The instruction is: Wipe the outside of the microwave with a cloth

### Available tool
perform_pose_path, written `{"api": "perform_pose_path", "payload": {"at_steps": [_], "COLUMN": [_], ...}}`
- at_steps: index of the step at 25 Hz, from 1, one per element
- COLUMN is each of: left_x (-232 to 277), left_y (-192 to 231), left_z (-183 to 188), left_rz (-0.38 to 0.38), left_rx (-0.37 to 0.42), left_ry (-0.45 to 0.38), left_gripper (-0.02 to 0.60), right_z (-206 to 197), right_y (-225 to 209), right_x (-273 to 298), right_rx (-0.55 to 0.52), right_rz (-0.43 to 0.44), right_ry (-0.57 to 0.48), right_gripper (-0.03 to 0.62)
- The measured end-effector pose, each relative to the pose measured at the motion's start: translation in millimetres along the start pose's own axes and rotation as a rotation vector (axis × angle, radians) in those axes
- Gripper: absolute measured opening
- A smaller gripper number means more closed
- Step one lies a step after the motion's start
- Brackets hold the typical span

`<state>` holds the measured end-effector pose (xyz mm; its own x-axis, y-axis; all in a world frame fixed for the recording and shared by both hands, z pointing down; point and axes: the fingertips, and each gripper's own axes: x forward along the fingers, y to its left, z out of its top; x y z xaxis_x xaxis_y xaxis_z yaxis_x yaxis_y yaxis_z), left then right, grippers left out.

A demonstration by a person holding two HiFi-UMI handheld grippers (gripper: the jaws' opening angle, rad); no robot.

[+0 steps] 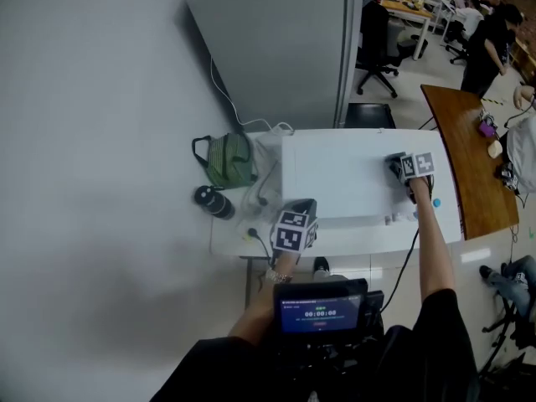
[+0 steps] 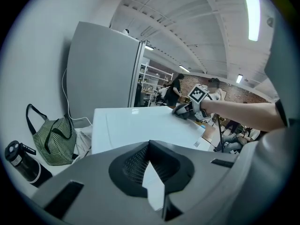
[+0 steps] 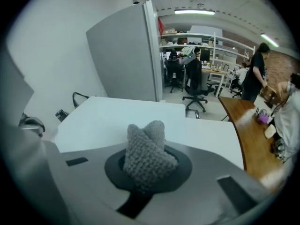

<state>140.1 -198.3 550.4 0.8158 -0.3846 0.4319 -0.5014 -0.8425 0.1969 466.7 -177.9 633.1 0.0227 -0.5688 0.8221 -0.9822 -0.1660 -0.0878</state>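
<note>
Lower centre, the left gripper [image 1: 300, 213] hangs at the microwave's [image 1: 335, 174] front edge, jaws a crack apart, empty. Farther, centre right, the right gripper [image 1: 397, 166] clenches the cloth [image 3: 146, 156] at the microwave's top. It is probably wiping the top, and next calls for pressed, even strokes.

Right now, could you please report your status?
Right gripper shut on grey cloth, on the microwave's top. Left gripper open, empty, at its front edge. Nothing blocking the top.
</note>
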Motion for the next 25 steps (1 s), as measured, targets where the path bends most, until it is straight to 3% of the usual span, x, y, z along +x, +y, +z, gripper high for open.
{"api": "perform_pose_path", "payload": {"at_steps": [3, 5, 8, 12, 15, 17, 20, 25], "left_x": [-4.5, -9.7, -17.6, -27.5, -40.4, -48.8, -56.3, -51.6], "left_y": [0.3, 2.3, 9.7, 25.4, 41.2, 52.9, 65.9, 65.1], "left_z": [-3.8, -6.5, -9.5, -16.8, -20.1, -21.1, -21.7, -24.6], "left_rz": [0.004, 0.01, 0.028, 0.062, 0.106, 0.137, 0.162, 0.145], "left_rx": [0.0, 0.0, -0.007, -0.033, -0.052, -0.062, -0.079, -0.092], "left_ry": [0.004, 0.004, 0.003, 0.009, 0.003, -0.001, -0.009, -0.005], "left_gripper": [0.0, 0.0, 0.0, 0.0, 0.0, 0.0, 0.0, 0.0], "right_z": [-2.4, 2.4, 25.4, 52.4, 32.7, 21.6, 1.4, -21.0], "right_y": [-3.4, 22.6, 127.2, 304.6, 382.6, 399.7, 382.6, 322.2], "right_x": [-0.2, 0.8, 3.0, -0.9, 12.0, 21.4, 34.9, 22.6], "right_rx": [-0.021, -0.03, -0.08, -0.273, -0.358, -0.414, -0.47, -0.371], "right_rz": [-0.083, -0.08, 0.099, 0.354, 0.449, 0.431, 0.373, 0.381], "right_ry": [0.038, 0.036, -0.049, -0.132, -0.045, 0.003, 0.066, -0.001], "right_gripper": [0.017, 0.017, 0.017, 0.017, 0.017, 0.017, 0.017, 0.017]}}
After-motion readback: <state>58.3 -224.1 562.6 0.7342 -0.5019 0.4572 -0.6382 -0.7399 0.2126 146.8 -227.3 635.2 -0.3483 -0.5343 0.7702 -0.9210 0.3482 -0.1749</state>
